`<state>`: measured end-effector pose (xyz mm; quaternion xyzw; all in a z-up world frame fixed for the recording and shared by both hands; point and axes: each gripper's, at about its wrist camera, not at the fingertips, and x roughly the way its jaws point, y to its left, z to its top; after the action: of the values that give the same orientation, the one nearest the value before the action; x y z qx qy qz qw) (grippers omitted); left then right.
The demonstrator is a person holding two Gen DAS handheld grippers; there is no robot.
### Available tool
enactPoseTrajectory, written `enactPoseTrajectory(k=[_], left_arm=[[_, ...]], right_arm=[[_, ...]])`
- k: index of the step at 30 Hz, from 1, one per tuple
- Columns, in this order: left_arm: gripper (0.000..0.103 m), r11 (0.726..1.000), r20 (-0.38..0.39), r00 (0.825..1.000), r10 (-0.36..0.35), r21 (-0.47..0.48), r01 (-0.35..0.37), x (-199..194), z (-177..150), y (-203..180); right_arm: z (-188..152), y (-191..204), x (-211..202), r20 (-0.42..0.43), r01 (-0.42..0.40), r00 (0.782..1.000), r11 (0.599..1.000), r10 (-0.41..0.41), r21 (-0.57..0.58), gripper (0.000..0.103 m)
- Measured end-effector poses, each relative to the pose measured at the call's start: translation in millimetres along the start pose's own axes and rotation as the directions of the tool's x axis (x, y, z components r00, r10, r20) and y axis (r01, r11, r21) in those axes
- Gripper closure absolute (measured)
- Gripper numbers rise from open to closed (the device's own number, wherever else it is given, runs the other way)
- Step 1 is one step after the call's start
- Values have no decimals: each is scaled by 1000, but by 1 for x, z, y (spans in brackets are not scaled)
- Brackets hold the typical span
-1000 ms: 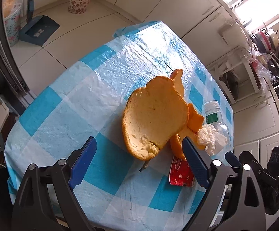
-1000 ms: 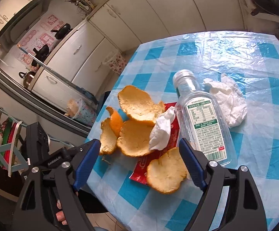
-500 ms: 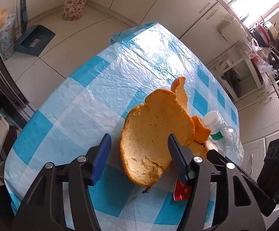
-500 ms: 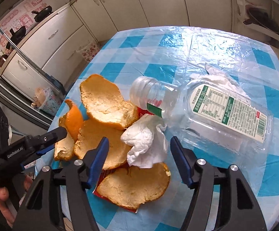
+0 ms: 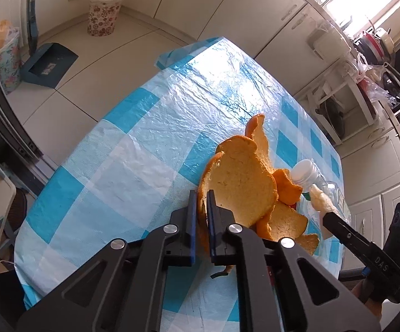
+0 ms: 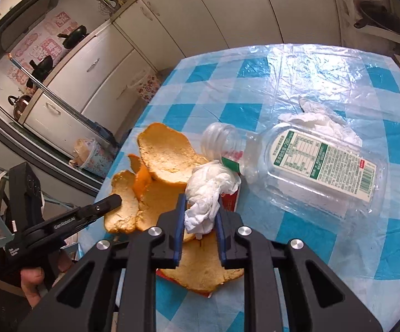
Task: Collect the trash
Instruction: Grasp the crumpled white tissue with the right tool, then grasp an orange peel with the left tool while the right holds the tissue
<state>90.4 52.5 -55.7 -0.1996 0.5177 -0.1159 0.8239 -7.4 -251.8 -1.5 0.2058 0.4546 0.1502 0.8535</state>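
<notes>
A heap of trash lies near one edge of the blue-and-white checked table (image 5: pixel 122 171). My left gripper (image 5: pixel 201 202) is shut on the rim of a big orange peel (image 5: pixel 241 185), which stands on edge. My right gripper (image 6: pixel 200 210) is shut on a crumpled white tissue (image 6: pixel 208 191) on top of more orange peels (image 6: pixel 169 155). A clear plastic bottle (image 6: pixel 318 166) lies on its side beside them, with a second tissue (image 6: pixel 321 121) behind it. A red wrapper (image 6: pixel 231 199) lies under the peels.
A flowered waste bin (image 5: pixel 104 13) stands on the floor by the cabinets, with a blue dustpan (image 5: pixel 47 65) nearer. A second flowered bin with a bag (image 5: pixel 2 55) is at the left. Cabinets surround the table.
Both grippers moved forward and closed. The left one closed on the big peel's rim, the right one on the tissue.
</notes>
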Motion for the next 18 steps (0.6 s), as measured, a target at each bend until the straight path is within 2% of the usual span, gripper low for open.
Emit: enactPoseTrajectory(k=[4, 6, 10, 12, 14, 18], left_arm=[[95, 1000, -29, 1000, -6, -5, 5, 7, -1, 3], [86, 1000, -35, 999, 12, -7, -12, 11, -2, 4], [83, 999, -5, 999, 43, 23, -43, 13, -2, -1], [85, 997, 6, 998, 58, 44, -58, 13, -3, -5], [96, 997, 11, 999, 50, 65, -50, 11, -3, -9], [98, 996, 75, 996, 37, 78, -43, -10, 2, -14]], right_arm=[[3, -2, -18, 50, -36, 998, 999, 35, 14, 83], [5, -5, -25, 67, -44, 997, 999, 42, 28, 83], [8, -12, -38, 101, -59, 993, 997, 54, 48, 83], [9, -15, -44, 119, -66, 991, 996, 59, 54, 83], [9, -18, -51, 141, -70, 988, 996, 62, 56, 83], [8, -25, -66, 177, -74, 982, 995, 61, 65, 83]])
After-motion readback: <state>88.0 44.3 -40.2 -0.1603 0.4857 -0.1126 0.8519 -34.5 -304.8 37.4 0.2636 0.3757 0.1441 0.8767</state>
